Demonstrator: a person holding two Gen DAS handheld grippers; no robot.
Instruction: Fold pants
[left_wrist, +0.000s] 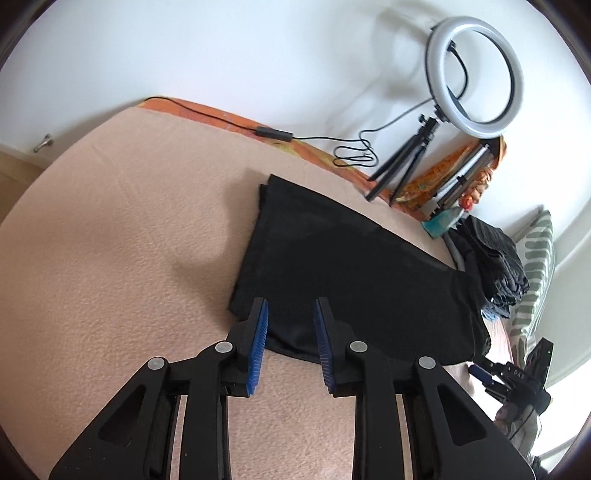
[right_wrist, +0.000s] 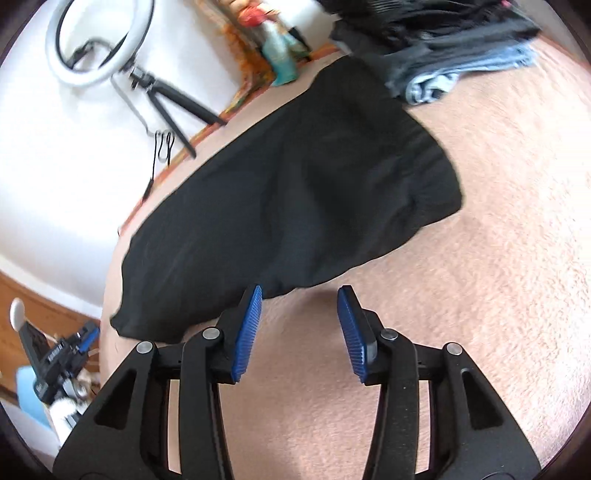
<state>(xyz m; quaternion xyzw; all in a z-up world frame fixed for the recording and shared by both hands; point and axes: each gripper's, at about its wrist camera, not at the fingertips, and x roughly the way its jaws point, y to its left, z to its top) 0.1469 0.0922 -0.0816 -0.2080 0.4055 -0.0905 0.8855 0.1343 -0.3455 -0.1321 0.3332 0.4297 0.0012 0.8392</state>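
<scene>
Black pants (left_wrist: 351, 258) lie folded into a long flat shape on the pink blanket (left_wrist: 110, 258). My left gripper (left_wrist: 291, 302) hovers over their near edge with its jaws apart; cloth lies below the gap and the blue pads do not press on it. In the right wrist view the pants (right_wrist: 295, 184) stretch diagonally from lower left to upper right. My right gripper (right_wrist: 300, 290) is open just short of their near edge, with only blanket between its fingers. Each gripper also shows at the edge of the other's view: the right gripper (left_wrist: 517, 376) and the left gripper (right_wrist: 59, 354).
A ring light on a tripod (left_wrist: 476, 74) stands by the white wall, its cable (left_wrist: 275, 133) running along the orange bed edge. A pile of dark and blue clothes (left_wrist: 491, 258) lies at the pants' far end, beside a striped pillow (left_wrist: 539, 251).
</scene>
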